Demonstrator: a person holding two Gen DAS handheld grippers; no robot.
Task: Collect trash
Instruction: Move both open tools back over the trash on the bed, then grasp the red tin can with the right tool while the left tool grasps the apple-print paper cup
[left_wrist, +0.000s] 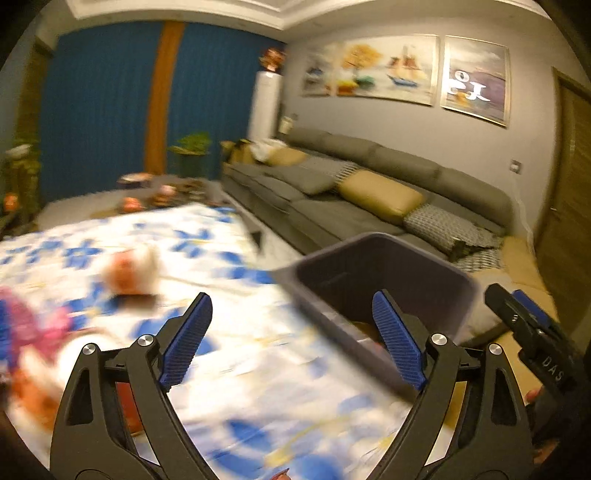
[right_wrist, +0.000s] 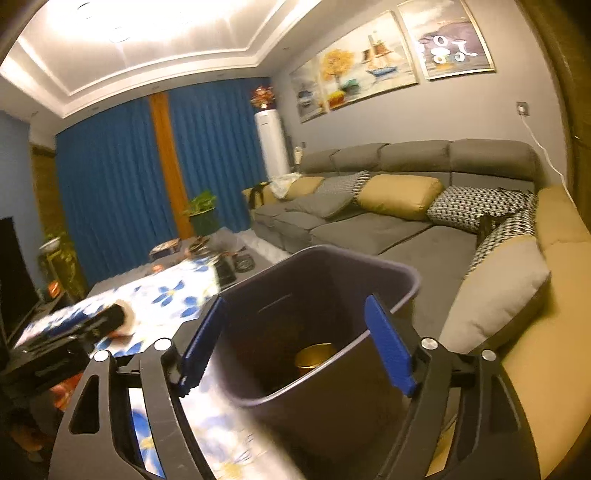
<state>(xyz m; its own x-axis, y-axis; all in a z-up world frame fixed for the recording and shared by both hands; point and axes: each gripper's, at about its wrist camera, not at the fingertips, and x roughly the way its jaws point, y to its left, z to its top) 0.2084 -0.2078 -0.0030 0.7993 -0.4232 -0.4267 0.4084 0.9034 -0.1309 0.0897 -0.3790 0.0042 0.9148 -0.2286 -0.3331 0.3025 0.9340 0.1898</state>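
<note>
1. Left tool (left_wrist: 291, 332): black frame, blue ribbed pads, jaws spread wide with nothing between them; it hangs over the worktop.
2. Right tool (right_wrist: 295, 339): same build, jaws spread wide, nothing pinched; it hangs above the bin's mouth.
3. Dark grey rectangular plastic bin (right_wrist: 325, 269): at the worktop's edge, at 3 o'clock of the left tool, sofa behind it.
4. Gold round item (right_wrist: 314, 356): lying in the bin's bottom; its kind cannot be told.
5. Worktop with white cloth printed in blue flowers (left_wrist: 221, 369): heavily blurred.
6. Orange-and-white crumpled trash piece (left_wrist: 131, 271): on the cloth at 10 o'clock of the left tool, well apart.
7. Pink blurred item (left_wrist: 33, 325): at 9 o'clock, on the cloth.
8. Grey sectional sofa (right_wrist: 369, 229): with tan and patterned cushions.
</note>
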